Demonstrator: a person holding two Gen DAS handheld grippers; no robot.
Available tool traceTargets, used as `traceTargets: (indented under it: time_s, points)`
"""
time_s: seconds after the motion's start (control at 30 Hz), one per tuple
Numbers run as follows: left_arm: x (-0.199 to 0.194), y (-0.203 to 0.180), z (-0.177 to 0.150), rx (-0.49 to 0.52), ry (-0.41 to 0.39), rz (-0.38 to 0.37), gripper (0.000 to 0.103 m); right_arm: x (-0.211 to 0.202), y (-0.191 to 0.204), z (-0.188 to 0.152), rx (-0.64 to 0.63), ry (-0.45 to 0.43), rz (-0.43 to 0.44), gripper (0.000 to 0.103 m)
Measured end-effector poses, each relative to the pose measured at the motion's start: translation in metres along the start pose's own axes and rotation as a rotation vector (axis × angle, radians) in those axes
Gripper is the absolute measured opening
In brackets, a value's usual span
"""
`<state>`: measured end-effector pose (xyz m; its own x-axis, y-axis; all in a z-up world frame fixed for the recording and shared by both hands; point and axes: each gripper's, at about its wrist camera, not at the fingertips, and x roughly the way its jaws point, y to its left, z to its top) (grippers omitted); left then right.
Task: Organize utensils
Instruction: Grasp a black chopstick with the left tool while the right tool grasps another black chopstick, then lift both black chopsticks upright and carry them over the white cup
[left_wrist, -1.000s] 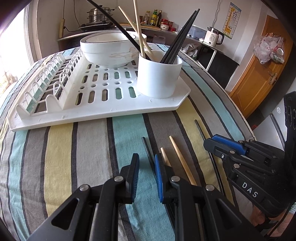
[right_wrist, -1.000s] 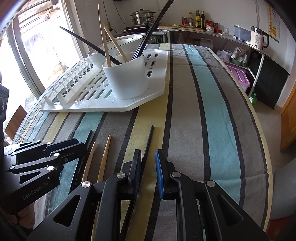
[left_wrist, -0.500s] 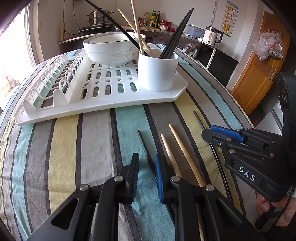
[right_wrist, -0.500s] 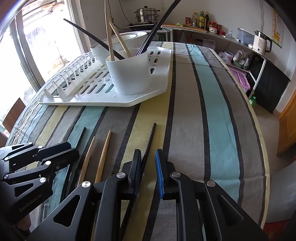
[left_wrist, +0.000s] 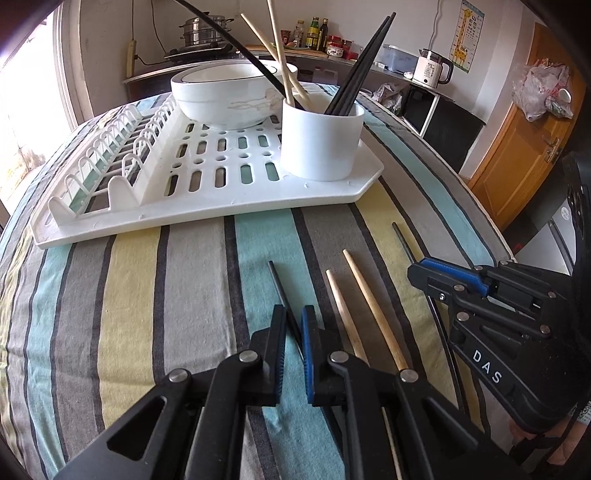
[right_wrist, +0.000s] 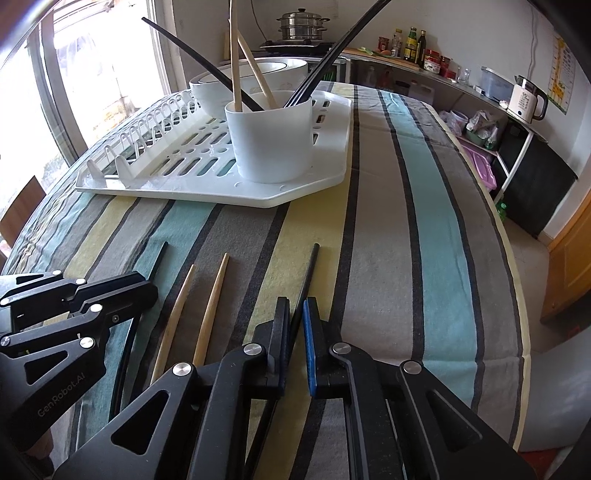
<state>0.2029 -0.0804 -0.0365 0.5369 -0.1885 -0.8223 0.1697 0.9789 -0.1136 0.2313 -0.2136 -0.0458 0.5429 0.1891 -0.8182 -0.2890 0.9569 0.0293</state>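
Four chopsticks lie on the striped tablecloth. My left gripper (left_wrist: 293, 314) straddles a black chopstick (left_wrist: 279, 286), its jaws narrow with a small gap on each side. Two wooden chopsticks (left_wrist: 360, 291) lie to its right. My right gripper (right_wrist: 295, 306) straddles the other black chopstick (right_wrist: 309, 269) in the same way; that gripper also shows in the left wrist view (left_wrist: 436, 273). A white utensil cup (left_wrist: 320, 138) holding several black and wooden chopsticks stands on the white dish rack (left_wrist: 207, 184).
A white bowl (left_wrist: 225, 98) sits on the rack behind the cup. The table edge (right_wrist: 517, 295) curves along the right. A kitchen counter with pots, bottles and a kettle (left_wrist: 430, 72) is behind, and a wooden door (left_wrist: 524, 147) at the right.
Both grippers have pulled back toward the near table edge, so the rack looks farther away. The jaws and chopsticks look the same as before.
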Motion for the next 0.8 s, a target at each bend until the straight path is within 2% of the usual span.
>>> traceTargets:
  time_s: [0.27, 0.8]
  points:
    - [0.003, 0.006, 0.009, 0.026, 0.020, -0.029, 0.006, -0.008, -0.005, 0.004, 0.033, -0.028, 0.053, 0.005]
    - [-0.048, 0.016, 0.034, 0.039, -0.105, -0.100, 0.006, -0.058, -0.020, 0.025, 0.093, -0.193, 0.121, 0.005]
